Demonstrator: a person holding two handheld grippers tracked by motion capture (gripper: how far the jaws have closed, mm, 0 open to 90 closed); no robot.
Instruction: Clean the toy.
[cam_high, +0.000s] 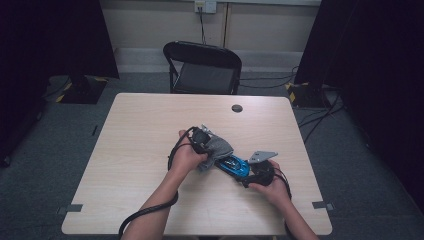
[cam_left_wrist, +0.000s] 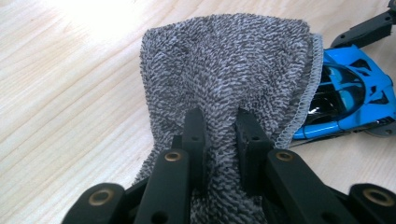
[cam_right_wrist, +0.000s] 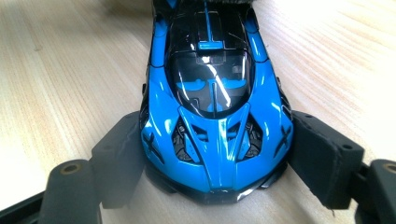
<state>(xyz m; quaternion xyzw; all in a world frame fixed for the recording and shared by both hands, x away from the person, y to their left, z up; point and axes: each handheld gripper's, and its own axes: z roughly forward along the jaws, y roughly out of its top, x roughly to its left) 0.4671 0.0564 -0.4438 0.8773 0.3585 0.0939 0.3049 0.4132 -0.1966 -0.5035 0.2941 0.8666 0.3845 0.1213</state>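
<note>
A blue and black toy car (cam_high: 235, 165) lies on the wooden table (cam_high: 150, 130), its nose toward my right gripper (cam_high: 250, 175). In the right gripper view the car (cam_right_wrist: 215, 107) sits between the two black pads (cam_right_wrist: 322, 158), which press on both sides of its front. My left gripper (cam_high: 207, 145) is shut on a grey terry cloth (cam_high: 216, 149). In the left gripper view the cloth (cam_left_wrist: 224, 70) is bunched between the fingertips (cam_left_wrist: 194, 135) and drapes over the far end of the car (cam_left_wrist: 350, 98).
A black folding chair (cam_high: 202, 67) stands behind the table's far edge. A dark round cable cap (cam_high: 237, 108) is set in the table near that edge. Black stands and cables sit on the floor at both sides.
</note>
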